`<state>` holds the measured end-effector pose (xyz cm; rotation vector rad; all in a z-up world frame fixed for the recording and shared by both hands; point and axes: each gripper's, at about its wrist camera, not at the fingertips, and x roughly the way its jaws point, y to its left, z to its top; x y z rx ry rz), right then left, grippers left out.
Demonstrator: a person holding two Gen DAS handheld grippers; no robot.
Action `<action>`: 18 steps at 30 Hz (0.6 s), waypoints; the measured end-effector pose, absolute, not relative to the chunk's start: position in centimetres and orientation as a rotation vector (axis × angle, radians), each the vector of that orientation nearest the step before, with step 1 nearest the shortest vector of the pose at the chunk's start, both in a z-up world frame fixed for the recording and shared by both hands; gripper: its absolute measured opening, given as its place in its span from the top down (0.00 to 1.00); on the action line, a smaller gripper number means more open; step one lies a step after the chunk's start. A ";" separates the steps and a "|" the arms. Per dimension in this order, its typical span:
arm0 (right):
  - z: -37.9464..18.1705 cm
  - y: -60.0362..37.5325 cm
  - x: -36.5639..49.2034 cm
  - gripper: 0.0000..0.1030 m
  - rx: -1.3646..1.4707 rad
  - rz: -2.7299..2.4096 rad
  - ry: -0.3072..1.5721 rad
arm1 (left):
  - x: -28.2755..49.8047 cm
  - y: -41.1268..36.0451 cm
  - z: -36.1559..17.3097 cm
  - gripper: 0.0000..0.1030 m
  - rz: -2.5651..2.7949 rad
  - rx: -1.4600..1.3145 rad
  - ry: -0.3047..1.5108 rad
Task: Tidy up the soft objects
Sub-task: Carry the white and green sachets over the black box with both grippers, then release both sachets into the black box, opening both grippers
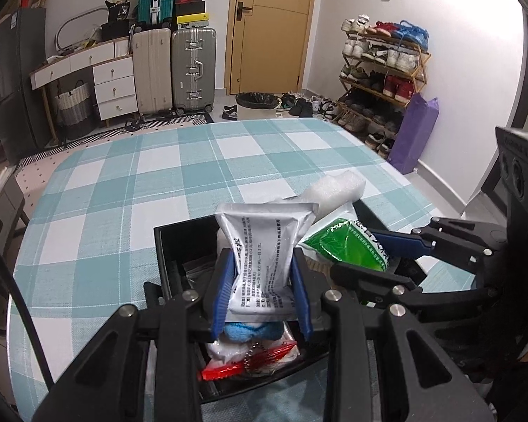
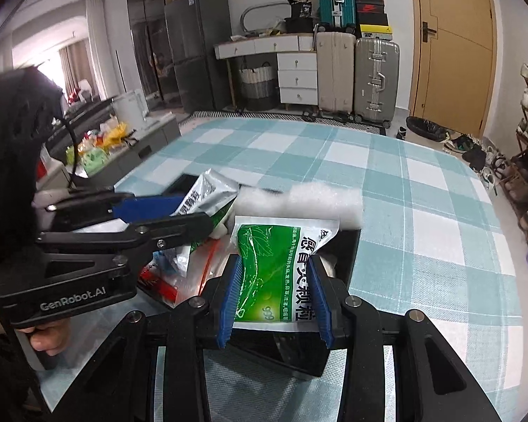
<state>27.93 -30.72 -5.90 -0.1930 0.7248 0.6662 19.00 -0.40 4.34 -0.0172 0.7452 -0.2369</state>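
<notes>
My left gripper (image 1: 264, 285) is shut on a silver-white printed pouch (image 1: 267, 246), held over the black bin (image 1: 174, 246). My right gripper (image 2: 276, 299) is shut on a green and white medicine pouch (image 2: 281, 267), also over the black bin (image 2: 345, 253). The right gripper shows in the left wrist view (image 1: 376, 256) beside the green pouch (image 1: 348, 246). The left gripper (image 2: 193, 207) and its silver pouch (image 2: 211, 190) show at left in the right wrist view. A white foam roll (image 1: 334, 190) lies on the bin's far edge (image 2: 299, 204). A blue plush (image 1: 253, 332) and a red-white packet (image 1: 257, 358) lie inside.
The bin stands at the near edge of a table with a teal checked cloth (image 1: 193, 168). Suitcases (image 1: 193, 70), a white drawer unit (image 1: 116, 84), a door and a shoe rack (image 1: 380, 70) stand beyond the table.
</notes>
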 end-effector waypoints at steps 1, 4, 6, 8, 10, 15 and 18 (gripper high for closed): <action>-6.0 -30.7 27.9 0.64 -0.196 0.665 0.725 | 19.0 -0.5 4.2 0.70 -0.234 -0.011 0.744; -6.1 -30.6 28.1 0.64 -0.203 0.662 0.724 | 19.1 -0.5 4.0 0.70 -0.235 -0.003 0.742; -6.1 -30.5 28.1 0.64 -0.209 0.662 0.724 | 19.1 -0.6 3.9 0.70 -0.235 -0.003 0.742; -6.1 -30.5 28.0 0.64 -0.212 0.661 0.724 | 19.1 -0.7 3.8 0.70 -0.234 0.001 0.743; -6.1 -30.4 28.1 0.63 -0.221 0.659 0.722 | 19.1 -0.9 3.7 0.69 -0.233 0.018 0.739; -6.1 -30.3 28.1 0.62 -0.230 0.657 0.722 | 19.1 -1.0 3.7 0.66 -0.229 0.040 0.736; -6.0 -30.3 27.9 0.58 -0.241 0.656 0.705 | 19.0 -1.0 3.9 0.59 -0.220 0.042 0.737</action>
